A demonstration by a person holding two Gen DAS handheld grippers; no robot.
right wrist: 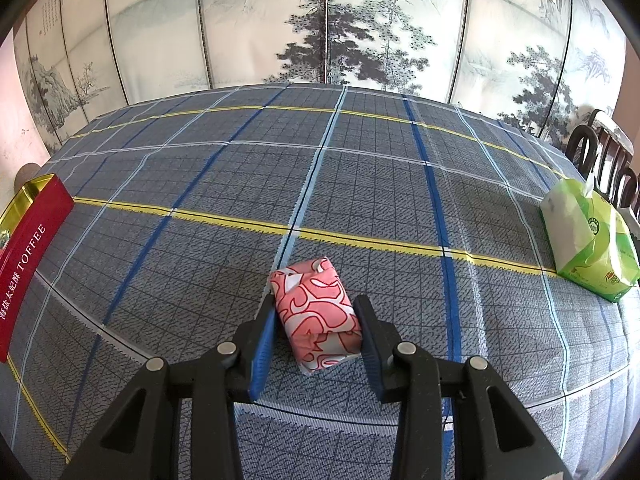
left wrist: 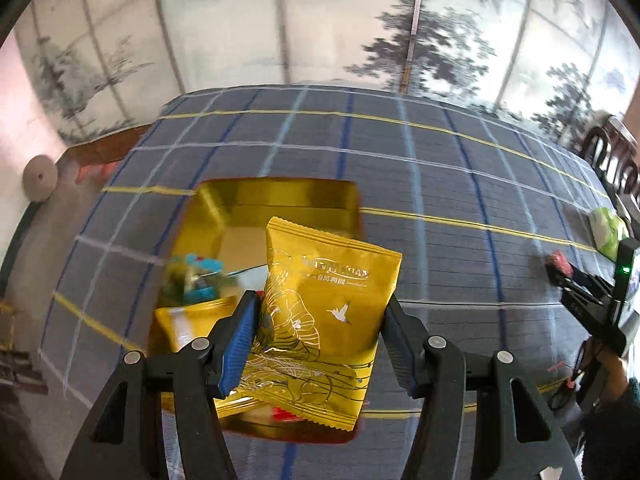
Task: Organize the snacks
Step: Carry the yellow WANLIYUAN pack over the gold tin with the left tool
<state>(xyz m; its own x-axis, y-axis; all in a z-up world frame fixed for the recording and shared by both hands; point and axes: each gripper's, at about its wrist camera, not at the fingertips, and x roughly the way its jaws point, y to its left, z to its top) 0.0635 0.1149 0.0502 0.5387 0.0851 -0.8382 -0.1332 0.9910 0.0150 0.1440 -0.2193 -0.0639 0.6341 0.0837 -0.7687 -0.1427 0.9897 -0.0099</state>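
gold packet (left wrist: 324, 312) over tin (left wrist: 224, 216), bare tablecloth (right wrist: 360, 168) beyond

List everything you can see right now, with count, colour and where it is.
Gold packet: one, gold, held between the left gripper's pads above the tin.
Tin: one, red outside, gold inside, open, at the table's left side; a few blurred wrapped snacks inside.
Pink packet: one, pink and white, on the cloth, clamped by the right gripper.
Tissue pack: one, green and white, far right of the table.
Tablecloth: one, grey-blue plaid with yellow lines, covering the table.
Screen: one, painted with trees, behind the table.
Chair: dark wood, far right.
Left gripper: black, blue pads.
Right gripper: black, blue pads.
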